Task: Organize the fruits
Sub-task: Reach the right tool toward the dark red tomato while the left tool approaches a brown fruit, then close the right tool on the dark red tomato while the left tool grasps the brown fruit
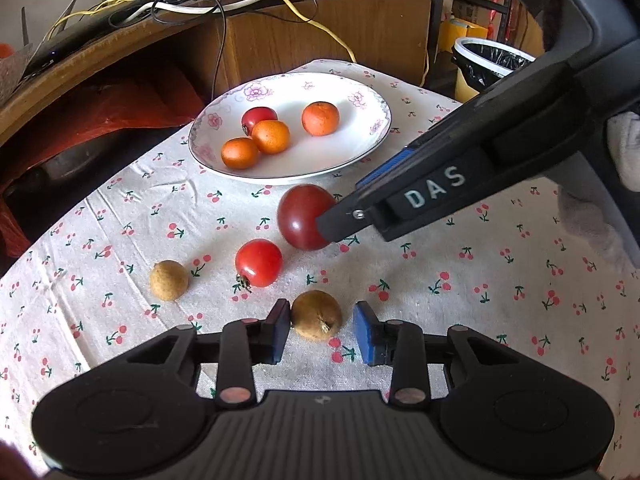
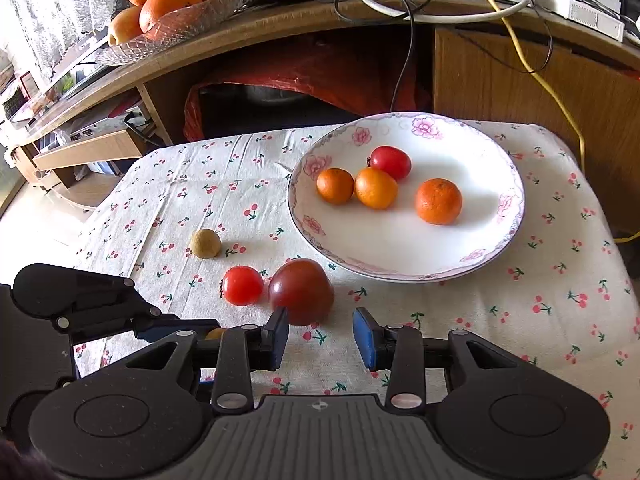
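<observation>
A flowered white plate (image 1: pixel 320 156) (image 2: pixel 400 240) holds three small oranges and a red tomato (image 1: pixel 258 118). On the cherry-print cloth lie a small brown fruit (image 1: pixel 169 280) (image 2: pixel 205 243), a red tomato (image 1: pixel 259 263) (image 2: pixel 243 291), a dark red tomato (image 1: pixel 304 216) (image 2: pixel 302 290) and a bigger brown fruit (image 1: pixel 316 316). My left gripper (image 1: pixel 322 332) is open around the bigger brown fruit, with a gap at the right pad. My right gripper (image 2: pixel 322 334) (image 1: pixel 346 204) is open. Its left fingertip is at the dark tomato, which lies just ahead of the pads.
A wooden desk (image 1: pixel 320 32) with loose cables stands behind the table. A glass bowl of oranges and apples (image 2: pixel 172 4) sits on its top. A lined bin (image 1: pixel 492 64) stands far right, a red bag (image 1: pixel 100 116) far left. The cloth falls away at the left edge.
</observation>
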